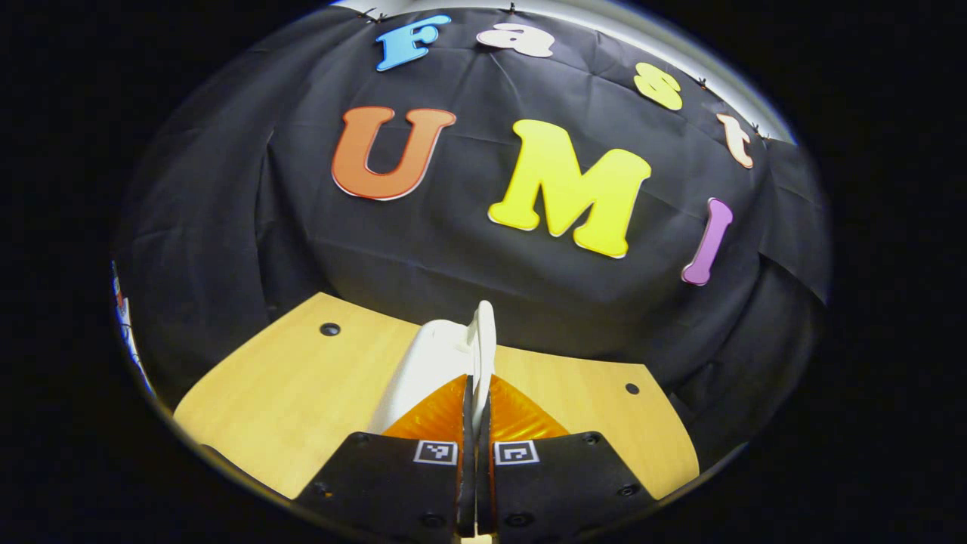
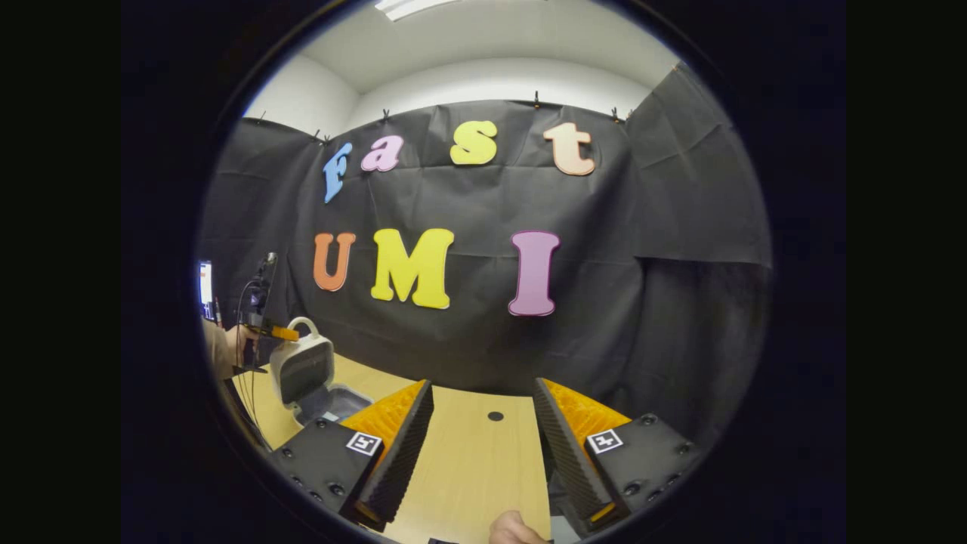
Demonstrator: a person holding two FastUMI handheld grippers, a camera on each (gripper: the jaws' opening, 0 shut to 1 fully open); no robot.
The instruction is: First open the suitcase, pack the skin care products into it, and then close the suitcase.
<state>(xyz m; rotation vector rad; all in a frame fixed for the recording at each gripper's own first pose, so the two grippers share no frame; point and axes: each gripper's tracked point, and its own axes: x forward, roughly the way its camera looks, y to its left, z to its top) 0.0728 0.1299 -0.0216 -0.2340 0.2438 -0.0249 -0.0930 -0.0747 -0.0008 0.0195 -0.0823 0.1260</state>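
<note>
In the left gripper view my left gripper (image 1: 476,387) is shut on the thin white edge of the suitcase lid (image 1: 446,355), which rises just ahead of the fingers. In the right gripper view the small white suitcase (image 2: 302,370) stands at the far left with its lid raised upright. Its grey inside (image 2: 338,400) shows below the lid. The other gripper (image 2: 266,329) holds the lid near its top handle (image 2: 306,325), with a person's hand (image 2: 223,349) behind it. My right gripper (image 2: 483,431) is open over the bare wooden table (image 2: 468,468), holding nothing.
The wooden table (image 1: 287,393) has small dark holes (image 1: 329,329) (image 2: 495,415). The black cloth wall hangs right behind it. A lit screen (image 2: 205,283) stands at the far left. A fingertip (image 2: 514,529) shows at the bottom edge.
</note>
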